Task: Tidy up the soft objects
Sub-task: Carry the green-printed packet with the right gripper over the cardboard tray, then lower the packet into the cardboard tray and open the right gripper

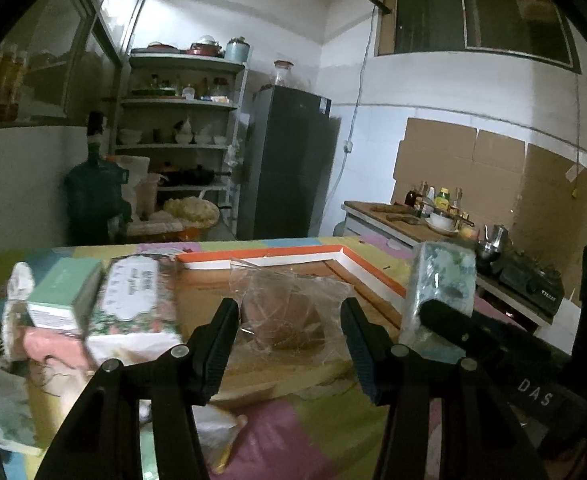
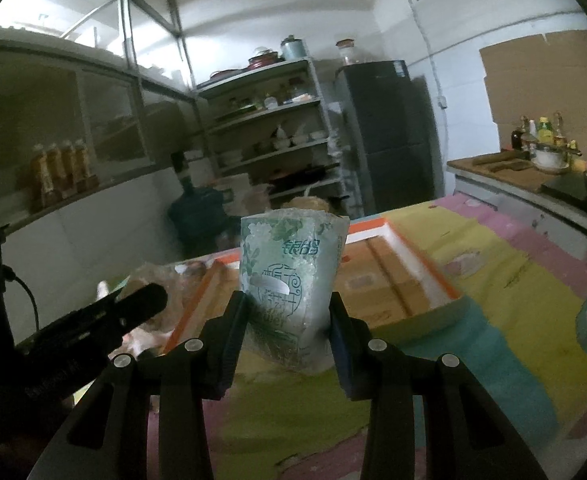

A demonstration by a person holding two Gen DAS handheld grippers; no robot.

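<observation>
Now the right gripper (image 2: 287,320) clamps the green tissue pack (image 2: 291,276) above the orange-rimmed tray (image 2: 433,272); better lower it flat inside. The left gripper (image 1: 289,336) gapes empty.

Tissue pack (image 2: 289,292) print blurred — bottom behind gripper (image 2: 289,334).

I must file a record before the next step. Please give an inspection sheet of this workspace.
Surface: table under a patchwork cloth of yellow, pink and teal.
Job's things: green tissue pack; clear bag with brown contents; orange-rimmed box, cardboard inside.
Clutter: boxed and floral packs at the left.
Grippers: right gripper shut on the tissue pack; left gripper around the clear bag, contact unclear.
Cables: wire down the wall.
Surroundings: shelf rack, dark fridge, counter with bottles.
</observation>
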